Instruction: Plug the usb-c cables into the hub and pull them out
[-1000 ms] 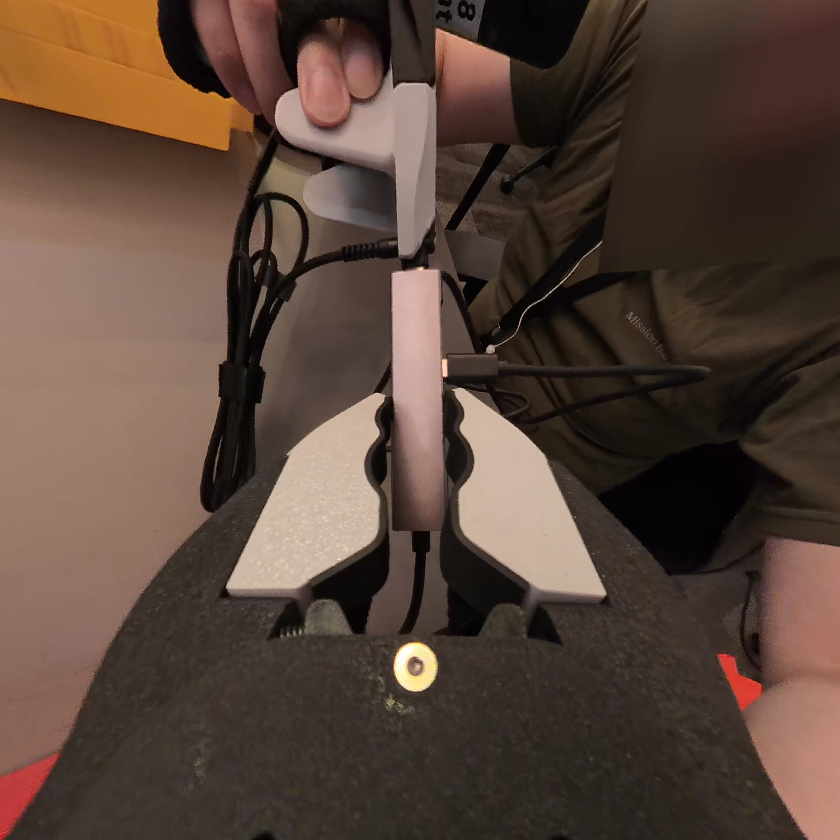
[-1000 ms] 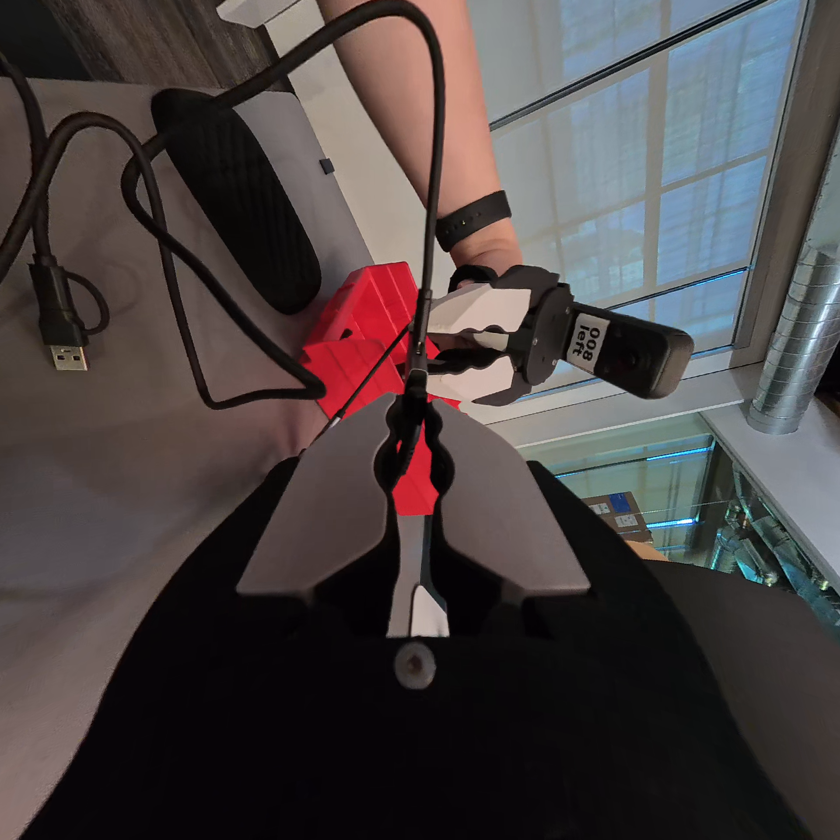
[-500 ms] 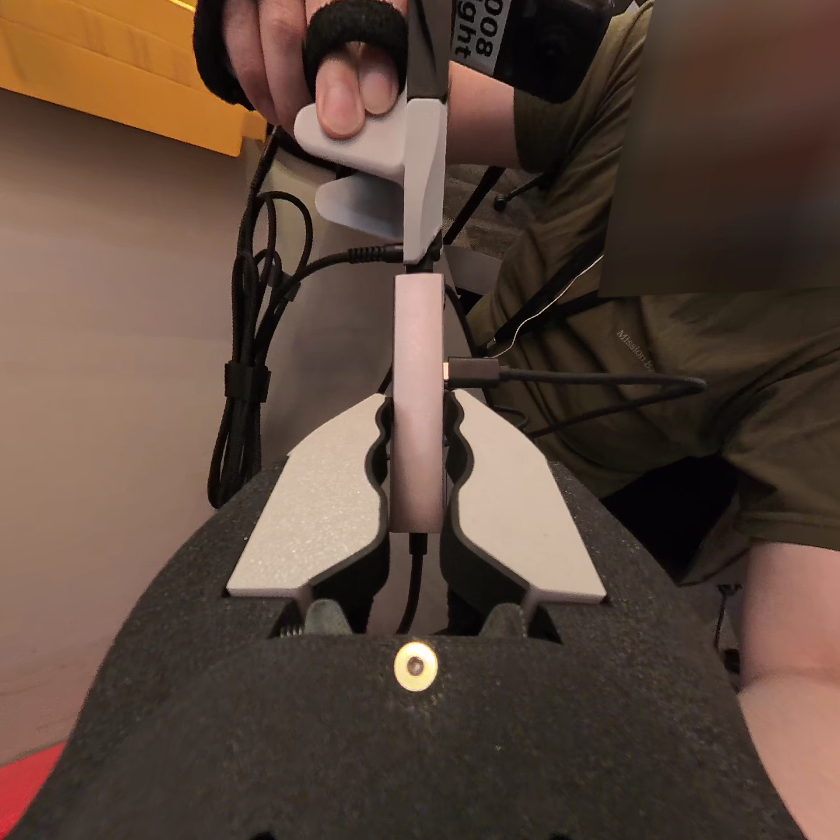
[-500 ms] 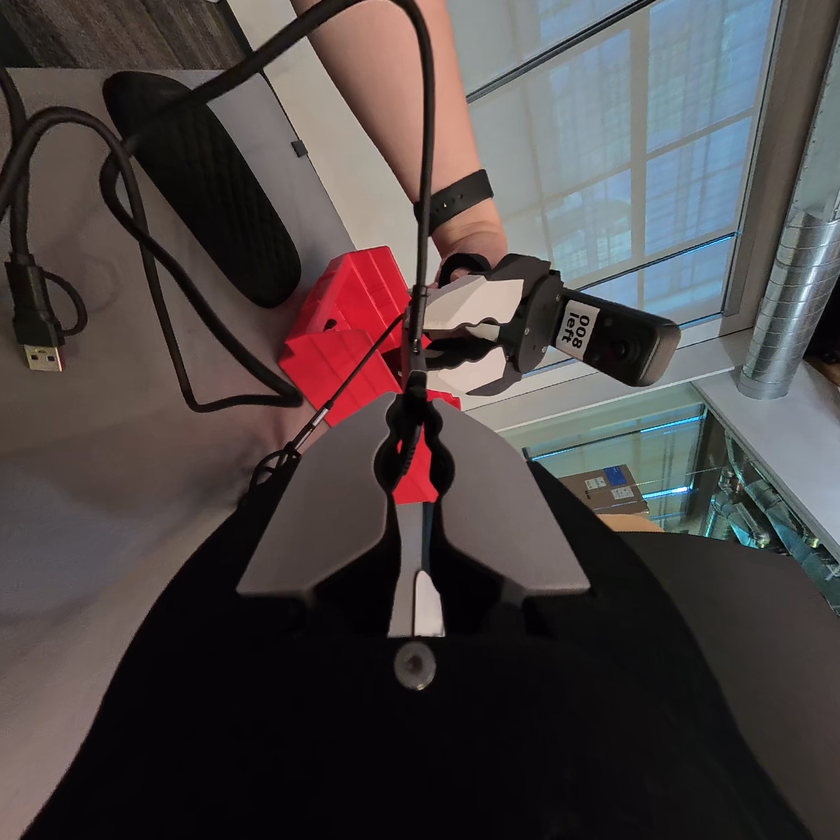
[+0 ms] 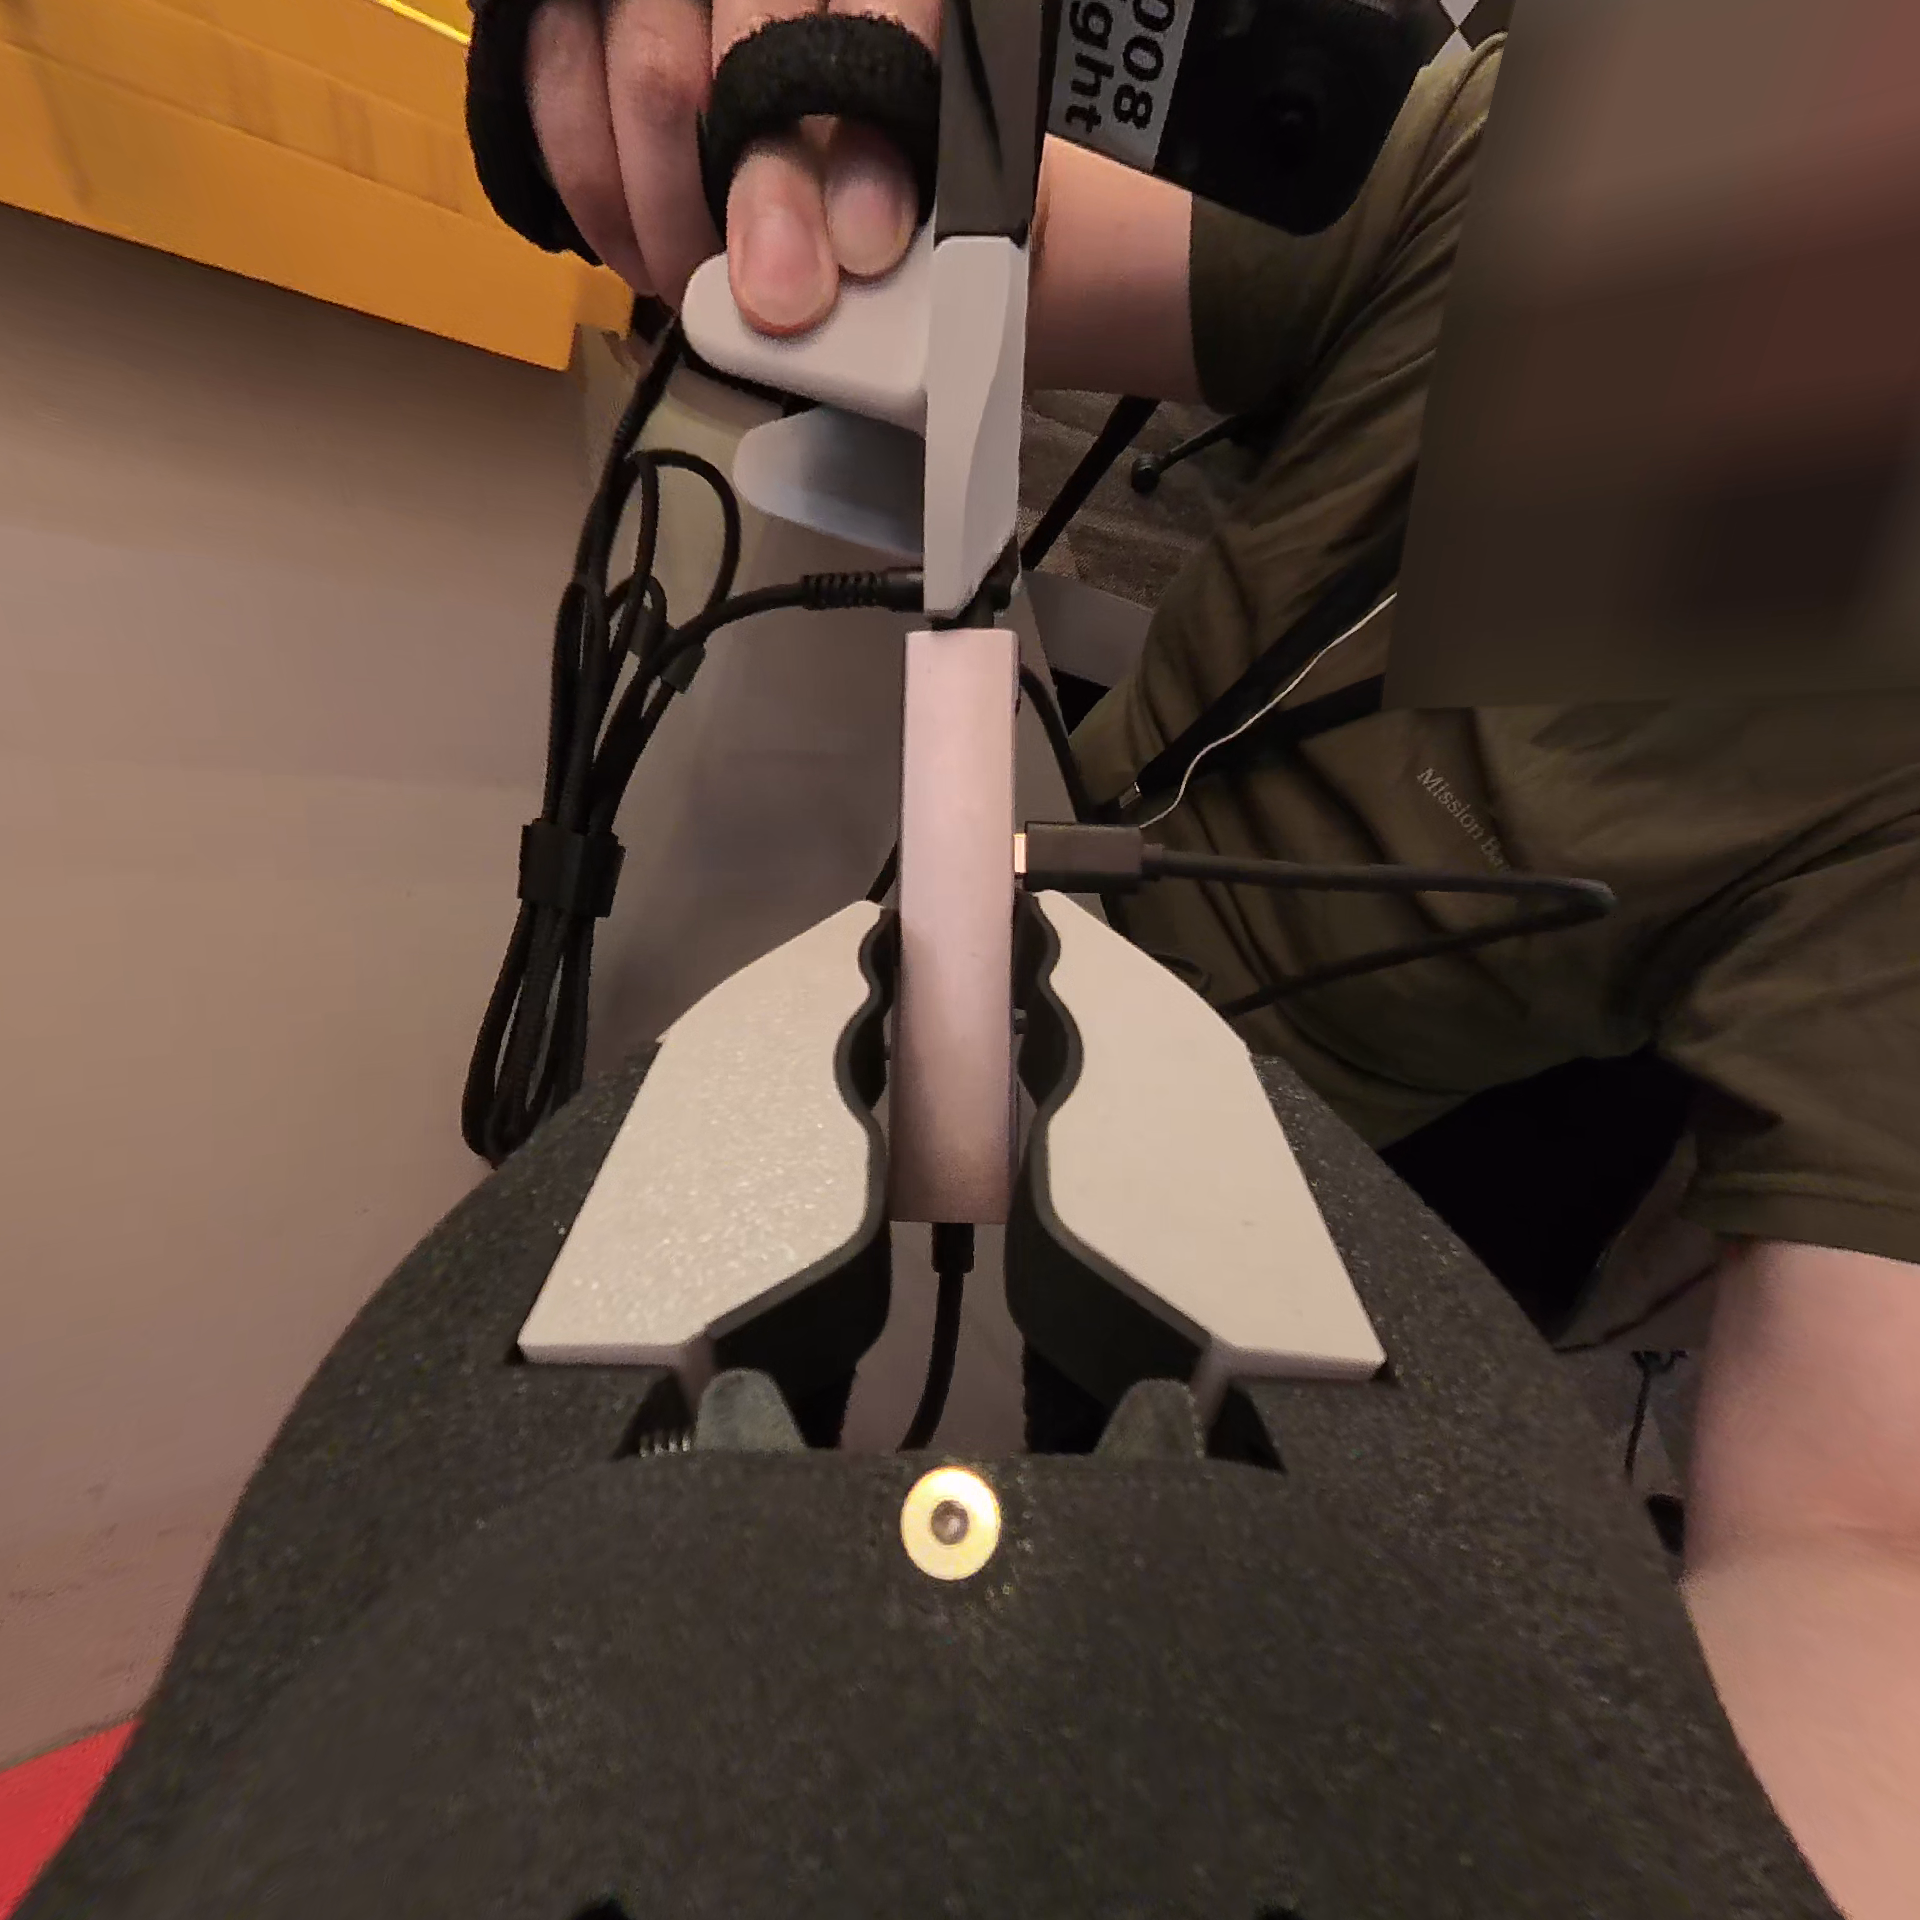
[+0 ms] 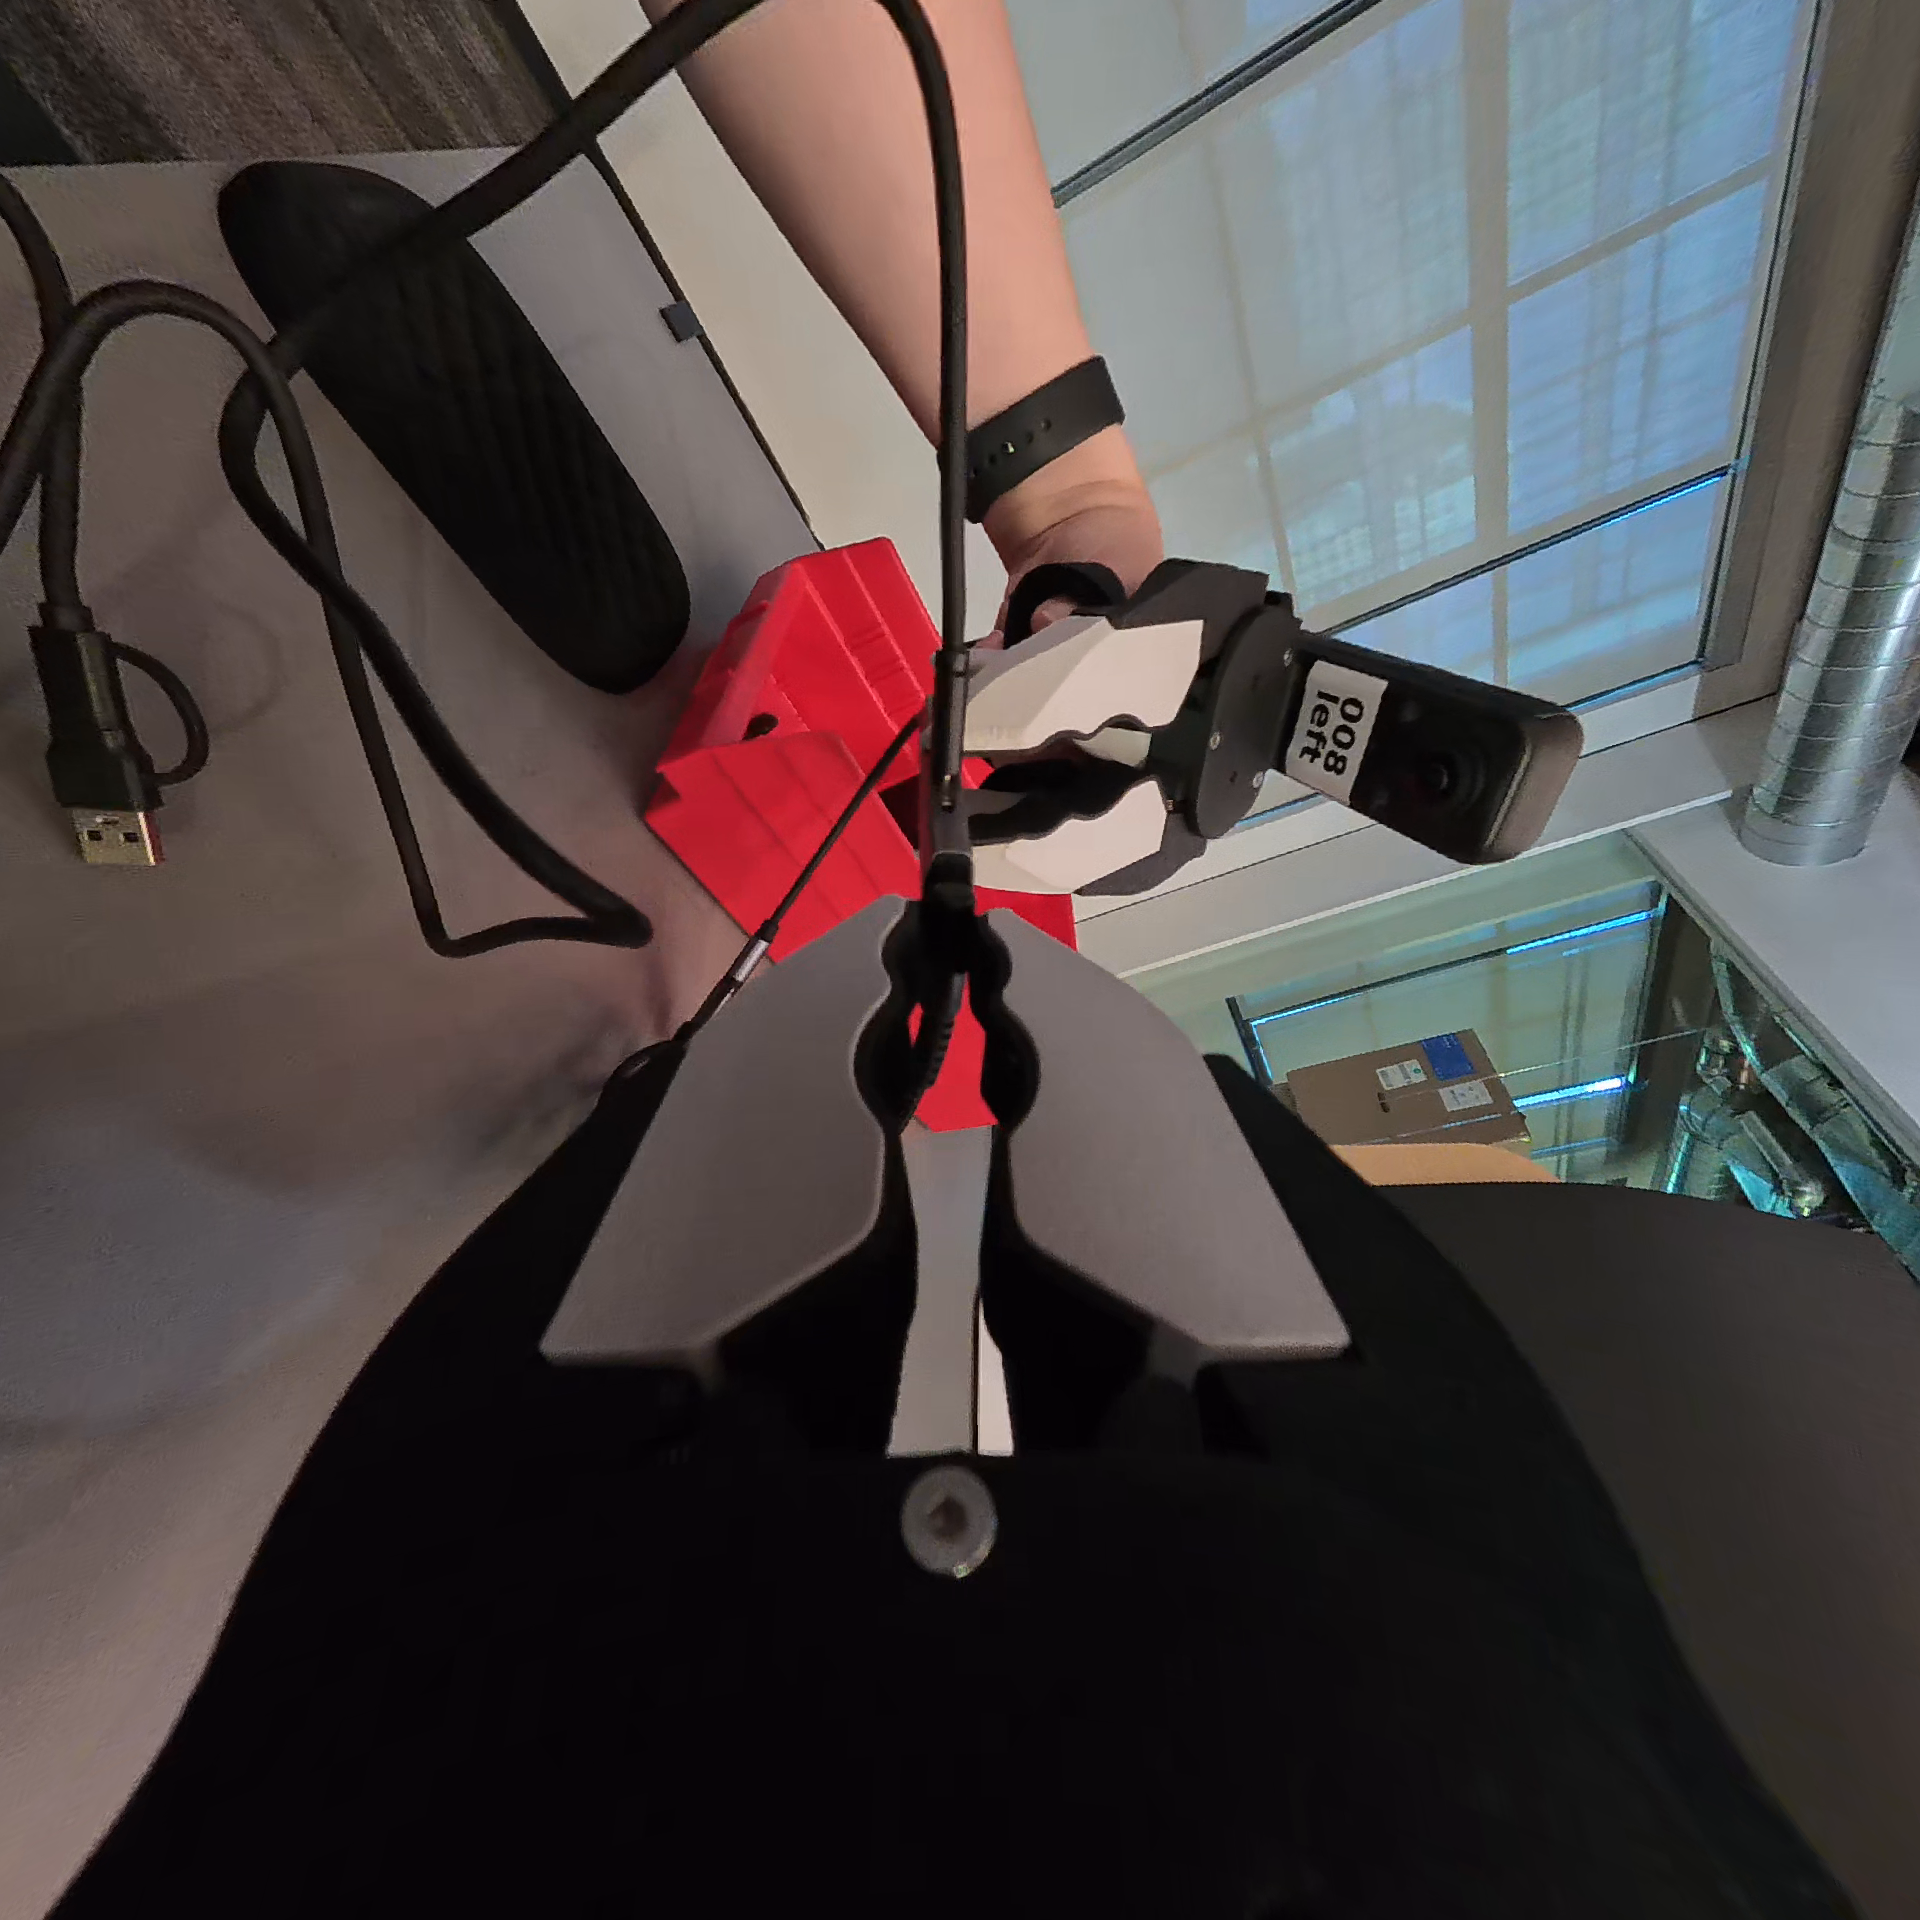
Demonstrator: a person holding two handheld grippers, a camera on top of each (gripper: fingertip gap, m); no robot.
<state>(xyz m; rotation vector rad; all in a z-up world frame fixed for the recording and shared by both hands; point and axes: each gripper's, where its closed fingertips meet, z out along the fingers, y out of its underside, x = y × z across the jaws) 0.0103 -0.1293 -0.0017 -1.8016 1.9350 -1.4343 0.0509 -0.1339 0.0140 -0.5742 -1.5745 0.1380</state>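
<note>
In the left wrist view my left gripper (image 5: 956, 914) is shut on a slim grey hub (image 5: 956, 831) and holds it upright in the air. A black USB-C plug (image 5: 1081, 854) sits in the hub's right side. My right gripper (image 5: 971, 592) comes down on the hub's top end. In the right wrist view my right gripper (image 6: 945, 914) is shut on a black cable plug (image 6: 948, 883), whose tip meets the end of the hub (image 6: 948, 748). The left gripper (image 6: 982, 774) clamps the hub from the right.
A bundle of black cables (image 5: 561, 862) hangs at the left. On the grey table (image 6: 208, 1039) lie red blocks (image 6: 790, 748), a black ribbed oblong object (image 6: 447, 416) and a loose USB-A plug (image 6: 104, 779). The person's torso (image 5: 1455, 831) is close behind the hub. The grippers' ends are close to 5 cm from one another.
Both grippers keep their holds. The hub and the right gripper have shifted slightly lower in the left wrist view. The plug stays at the hub's end.
</note>
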